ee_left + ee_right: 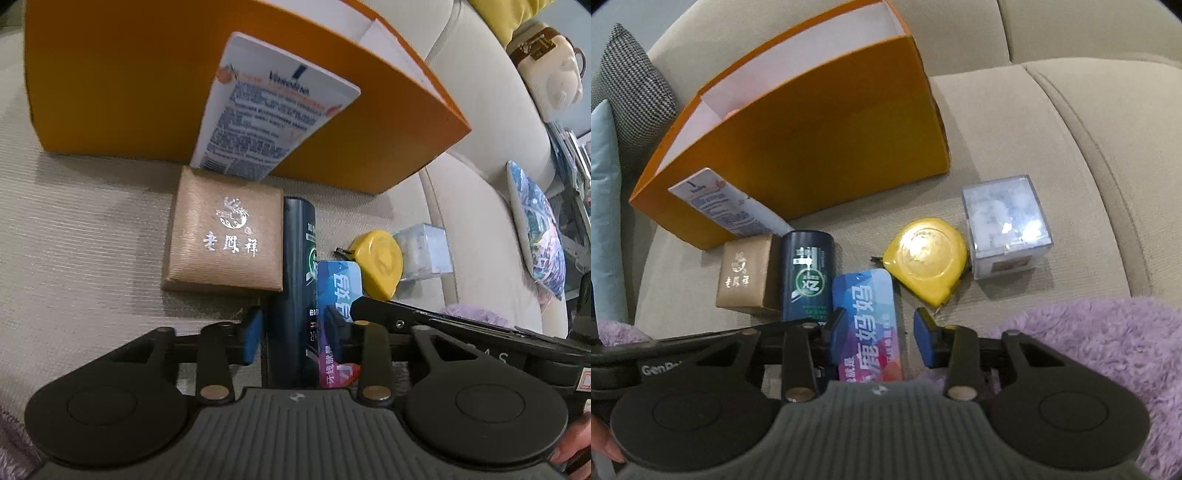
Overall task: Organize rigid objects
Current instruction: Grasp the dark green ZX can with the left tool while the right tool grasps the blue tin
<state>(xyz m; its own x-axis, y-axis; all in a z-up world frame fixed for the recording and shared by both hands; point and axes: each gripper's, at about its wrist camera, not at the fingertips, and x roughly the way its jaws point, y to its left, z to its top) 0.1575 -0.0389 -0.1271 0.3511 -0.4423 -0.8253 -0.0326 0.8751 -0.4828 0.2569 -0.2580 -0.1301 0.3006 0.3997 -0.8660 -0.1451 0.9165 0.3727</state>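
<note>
The dark can (295, 295) lies between the left gripper (293, 334) pads (a grip cannot be told), the blue tin (866, 325) between the right gripper's (879, 341) open pads; both should be squeezed squarely.

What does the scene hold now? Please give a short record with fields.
surface: beige sofa cushion
container: orange box, upright, open top
leaning on it: white tube
row: tan box, dark can, blue tin
apart: yellow tape measure, clear cube
left claw: open over dark can
right claw: open over blue tin
</note>
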